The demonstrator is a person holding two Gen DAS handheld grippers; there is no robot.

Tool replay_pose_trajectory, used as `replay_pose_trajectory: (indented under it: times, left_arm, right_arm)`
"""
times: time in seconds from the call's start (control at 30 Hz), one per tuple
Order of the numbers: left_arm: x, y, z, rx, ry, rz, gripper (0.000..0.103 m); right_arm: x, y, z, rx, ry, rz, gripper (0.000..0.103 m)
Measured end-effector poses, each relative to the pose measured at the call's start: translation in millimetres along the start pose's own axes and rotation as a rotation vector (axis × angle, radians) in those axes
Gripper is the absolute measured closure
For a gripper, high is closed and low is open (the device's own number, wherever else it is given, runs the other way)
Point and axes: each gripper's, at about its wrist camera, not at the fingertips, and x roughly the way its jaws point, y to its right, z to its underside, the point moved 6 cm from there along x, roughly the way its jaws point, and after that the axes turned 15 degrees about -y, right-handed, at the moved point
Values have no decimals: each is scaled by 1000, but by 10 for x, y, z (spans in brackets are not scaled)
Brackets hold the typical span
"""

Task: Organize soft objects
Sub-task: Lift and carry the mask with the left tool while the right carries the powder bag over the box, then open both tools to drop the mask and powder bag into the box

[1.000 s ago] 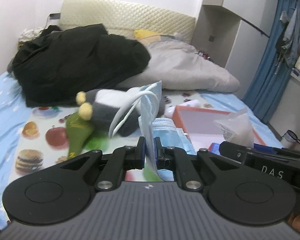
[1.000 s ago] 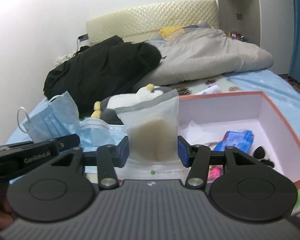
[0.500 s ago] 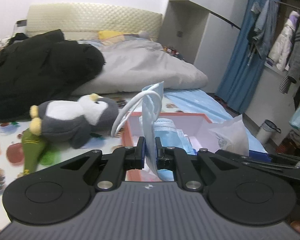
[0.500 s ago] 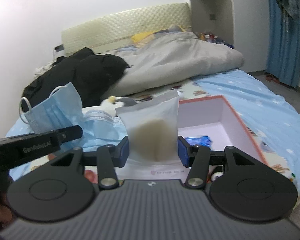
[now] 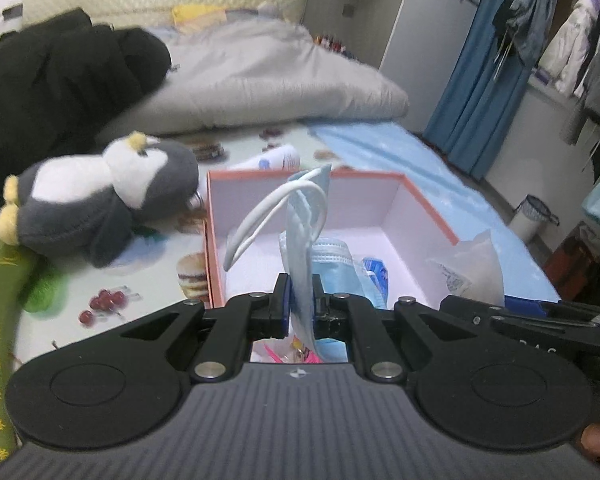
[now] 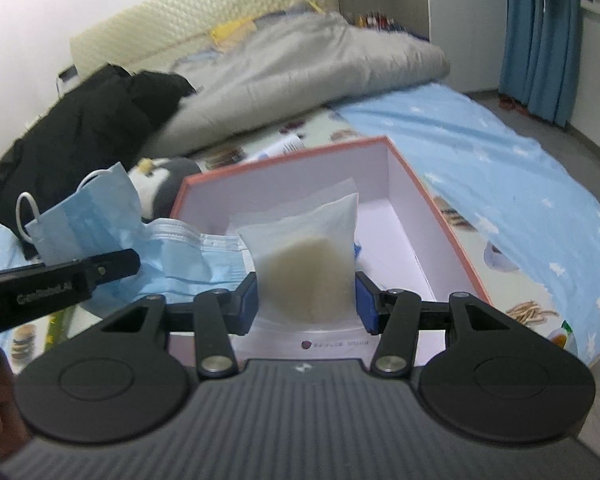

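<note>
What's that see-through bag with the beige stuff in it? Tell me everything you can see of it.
The pouch is a frosted, translucent plastic bag with a rounded beige lump inside, soft-looking; what it is I cannot tell. It stands upright, its top edge slightly tilted, pinched at both sides by the right gripper. It hangs in front of the open pink-rimmed box. A white strip with small print runs below it.

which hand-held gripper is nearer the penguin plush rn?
Left. The left hand-held gripper, shut on the face masks, is beside the penguin plush. The right hand-held gripper, holding the pouch, is farther off, beyond the left.
</note>
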Motion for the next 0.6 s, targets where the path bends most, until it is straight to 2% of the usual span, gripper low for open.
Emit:
replay_pose_trajectory:
  times: [0.23,0.6]
  left_arm:
    - [513,-68,-123,-7,-92,-6,93]
    - [1074,-76,-205,-15,-178,-18,93]
  right_arm:
    - [416,206,-68,26,-88,-3,50]
    - [871,437,-132,43,-183,-4,49]
